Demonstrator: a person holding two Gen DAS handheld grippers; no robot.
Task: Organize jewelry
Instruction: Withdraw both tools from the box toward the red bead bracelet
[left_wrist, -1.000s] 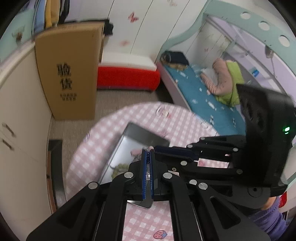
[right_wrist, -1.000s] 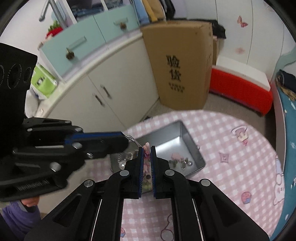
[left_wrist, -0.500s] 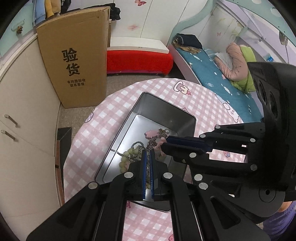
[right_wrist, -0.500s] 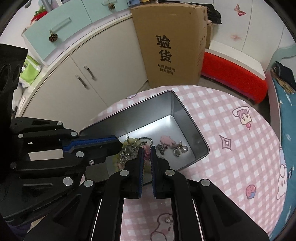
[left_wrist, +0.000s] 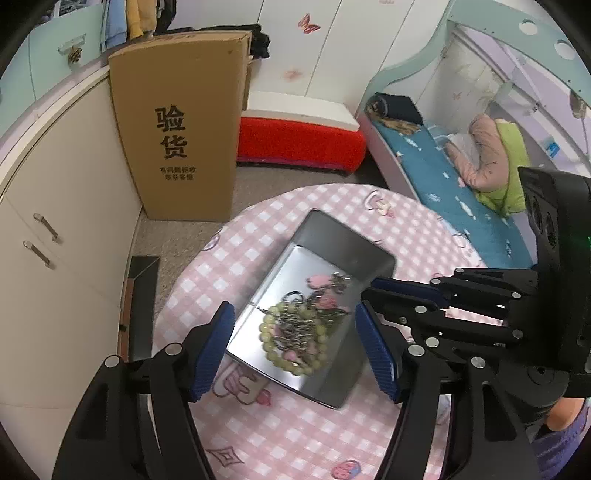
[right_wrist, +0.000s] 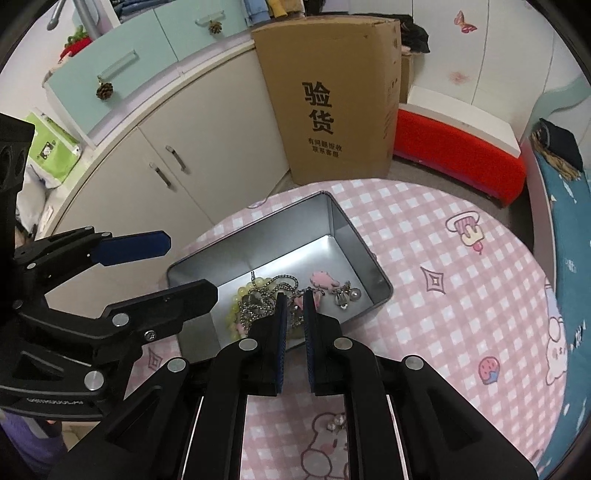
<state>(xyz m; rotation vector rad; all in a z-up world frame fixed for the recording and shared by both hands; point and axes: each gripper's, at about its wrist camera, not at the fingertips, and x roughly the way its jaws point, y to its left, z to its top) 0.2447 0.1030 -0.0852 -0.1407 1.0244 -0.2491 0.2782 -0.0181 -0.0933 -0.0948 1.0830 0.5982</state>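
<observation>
1. I am holding the left gripper (left_wrist: 295, 345) with its blue-padded fingers (left_wrist: 212, 343) spread wide apart.
2. I am keeping the right gripper (right_wrist: 294, 301) narrowed, a slim gap showing between its pads.
3. The two grippers are angling toward each other, tips close together.

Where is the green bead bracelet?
The green bead bracelet lies inside the metal tin, tangled with silver chains, between the left gripper fingers.
</observation>
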